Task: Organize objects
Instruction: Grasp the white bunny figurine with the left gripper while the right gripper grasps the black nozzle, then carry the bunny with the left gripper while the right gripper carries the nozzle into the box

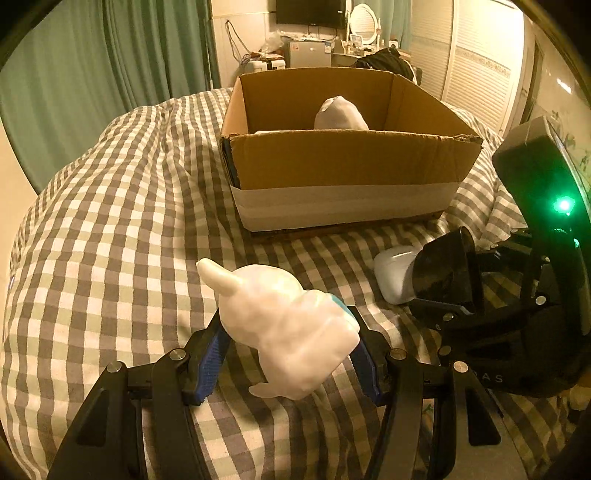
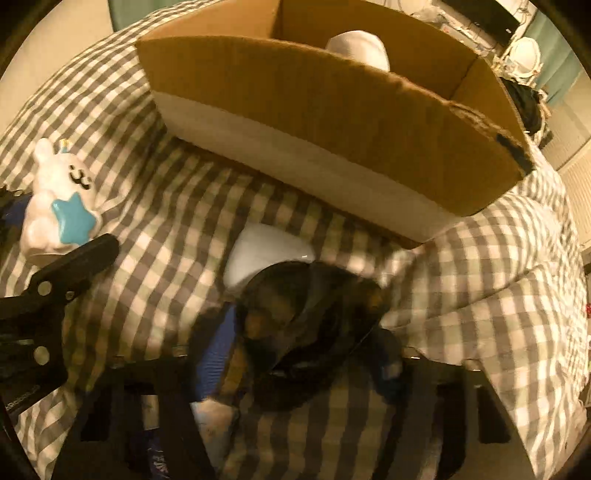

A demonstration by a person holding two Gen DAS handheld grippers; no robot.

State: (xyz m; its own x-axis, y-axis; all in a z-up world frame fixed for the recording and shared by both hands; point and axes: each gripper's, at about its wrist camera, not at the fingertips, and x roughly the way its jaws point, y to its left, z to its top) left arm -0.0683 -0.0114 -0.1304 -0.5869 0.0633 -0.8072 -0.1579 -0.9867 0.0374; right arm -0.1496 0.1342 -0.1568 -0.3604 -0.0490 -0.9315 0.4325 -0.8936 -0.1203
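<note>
My left gripper [image 1: 286, 334] is shut on a white bunny figure [image 1: 284, 325] with a blue star on its front; it also shows in the right wrist view [image 2: 61, 206]. It is held just above the checked bedspread [image 1: 122, 229]. My right gripper [image 2: 299, 332] is shut on a dark round object [image 2: 306, 325], which shows as a black cup shape in the left wrist view [image 1: 448, 273]. A white glossy case [image 2: 266, 256] lies just beyond it, also seen in the left wrist view [image 1: 393, 273]. An open cardboard box [image 1: 343, 162] stands ahead with a white object [image 1: 340, 114] inside.
The bed drops away at the left toward green curtains [image 1: 92, 66]. Behind the box are a desk with clutter, a mirror [image 1: 364, 18] and a TV [image 1: 310, 13]. White closet doors [image 1: 476, 66] stand at the right.
</note>
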